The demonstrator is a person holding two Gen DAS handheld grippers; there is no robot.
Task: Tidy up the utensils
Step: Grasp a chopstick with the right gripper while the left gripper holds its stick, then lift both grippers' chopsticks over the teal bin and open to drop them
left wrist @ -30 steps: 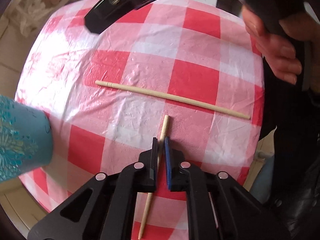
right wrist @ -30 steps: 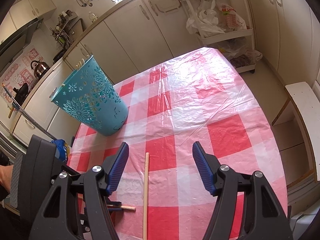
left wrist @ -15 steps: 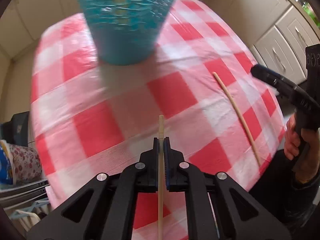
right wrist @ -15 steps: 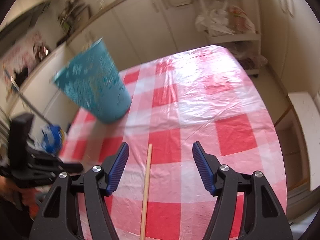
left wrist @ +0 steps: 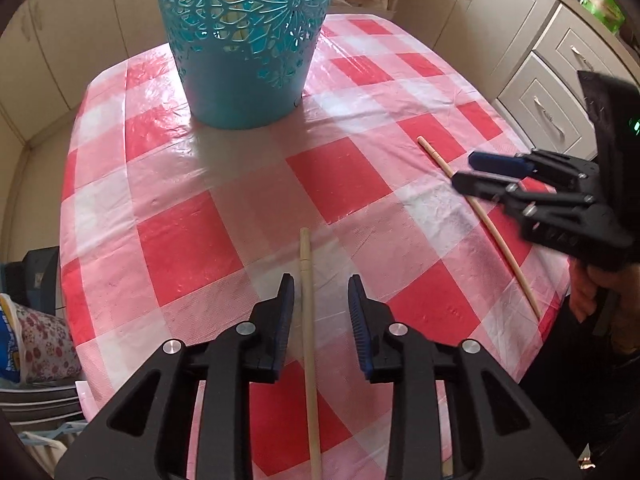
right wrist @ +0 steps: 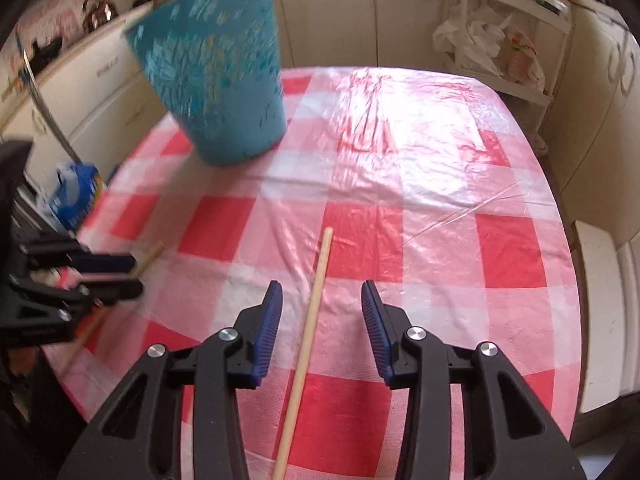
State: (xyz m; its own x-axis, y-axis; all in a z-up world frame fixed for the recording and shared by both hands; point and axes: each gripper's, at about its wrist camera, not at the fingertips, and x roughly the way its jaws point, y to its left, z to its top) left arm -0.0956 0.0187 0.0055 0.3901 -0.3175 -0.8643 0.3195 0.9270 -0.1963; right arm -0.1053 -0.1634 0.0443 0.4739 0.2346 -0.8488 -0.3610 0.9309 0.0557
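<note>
The checked worktop (left wrist: 180,240) fills both views, with the teal basket (left wrist: 244,40) at the top. In each wrist view a chopstick runs lengthwise up the lower centre, between that claw's pads. The left claw (left wrist: 321,308) is opening, its chopstick (left wrist: 308,320) loose between the pads. The right claw (right wrist: 322,320) is closing around its chopstick (right wrist: 308,328), not yet touching.

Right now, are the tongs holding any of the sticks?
No. Each chopstick lies between tongs without being pinched: one between the opening left tongs, the other between the closing right tongs.
</note>
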